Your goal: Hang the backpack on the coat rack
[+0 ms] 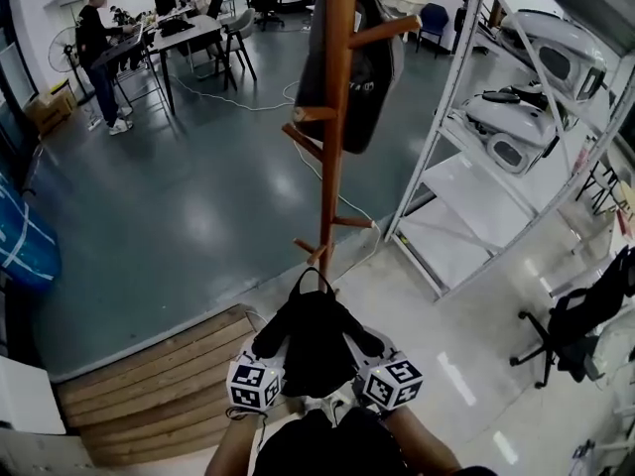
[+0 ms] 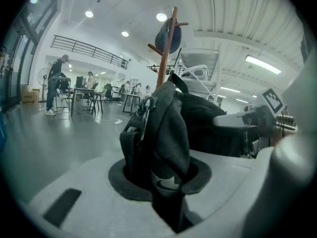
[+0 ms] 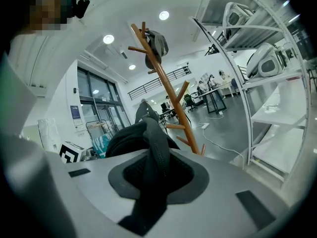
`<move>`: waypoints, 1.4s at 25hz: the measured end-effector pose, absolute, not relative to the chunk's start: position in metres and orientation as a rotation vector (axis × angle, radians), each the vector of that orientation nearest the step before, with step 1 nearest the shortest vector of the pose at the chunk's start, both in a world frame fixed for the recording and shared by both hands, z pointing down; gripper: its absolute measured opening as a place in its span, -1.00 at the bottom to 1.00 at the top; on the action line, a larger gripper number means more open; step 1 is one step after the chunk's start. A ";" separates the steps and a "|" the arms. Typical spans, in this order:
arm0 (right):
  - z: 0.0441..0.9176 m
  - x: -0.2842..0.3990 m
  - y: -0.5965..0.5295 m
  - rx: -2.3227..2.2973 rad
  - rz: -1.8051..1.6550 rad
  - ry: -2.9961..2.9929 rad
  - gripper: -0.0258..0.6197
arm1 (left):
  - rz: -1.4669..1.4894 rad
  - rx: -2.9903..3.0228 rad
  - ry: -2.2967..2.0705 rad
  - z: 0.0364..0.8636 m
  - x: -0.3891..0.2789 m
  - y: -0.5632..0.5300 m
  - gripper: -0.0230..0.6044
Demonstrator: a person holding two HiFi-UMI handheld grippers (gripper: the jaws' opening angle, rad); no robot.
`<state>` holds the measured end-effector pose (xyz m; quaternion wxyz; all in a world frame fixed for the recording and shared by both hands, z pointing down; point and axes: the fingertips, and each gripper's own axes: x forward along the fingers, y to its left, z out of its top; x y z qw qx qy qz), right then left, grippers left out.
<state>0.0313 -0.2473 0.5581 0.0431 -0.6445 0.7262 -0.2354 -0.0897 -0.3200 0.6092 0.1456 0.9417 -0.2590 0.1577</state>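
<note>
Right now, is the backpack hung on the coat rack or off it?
Off. The backpack is clamped in the left hand-held gripper and right hand-held gripper, short of the coat rack, top loop on no peg.

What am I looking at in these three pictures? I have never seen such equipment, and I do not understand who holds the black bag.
There is no robot: a person holds one tool in each hand, each with two fingers. The head view comes from a camera on the person's head, looking down. The other two come from cameras on the left gripper and the right gripper. Both are closed on the black backpack. Ahead stands a wooden coat rack with a dark item hanging on it.
</note>
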 end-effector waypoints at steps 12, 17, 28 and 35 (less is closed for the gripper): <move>0.599 0.051 -0.284 -2.053 -0.768 2.160 -0.69 | 0.497 2.673 -0.674 0.652 -0.065 -0.360 -0.60; 0.615 0.057 -0.294 -2.074 -0.798 2.132 -0.69 | 0.522 2.654 -0.645 0.668 -0.057 -0.371 -0.60; 0.645 0.078 -0.317 -2.103 -0.841 2.081 -0.69 | 0.566 2.628 -0.608 0.699 -0.032 -0.396 -0.60; 0.663 0.090 -0.327 -2.107 -0.865 2.068 -0.69 | 0.596 2.604 -0.587 0.717 -0.019 -0.406 -0.60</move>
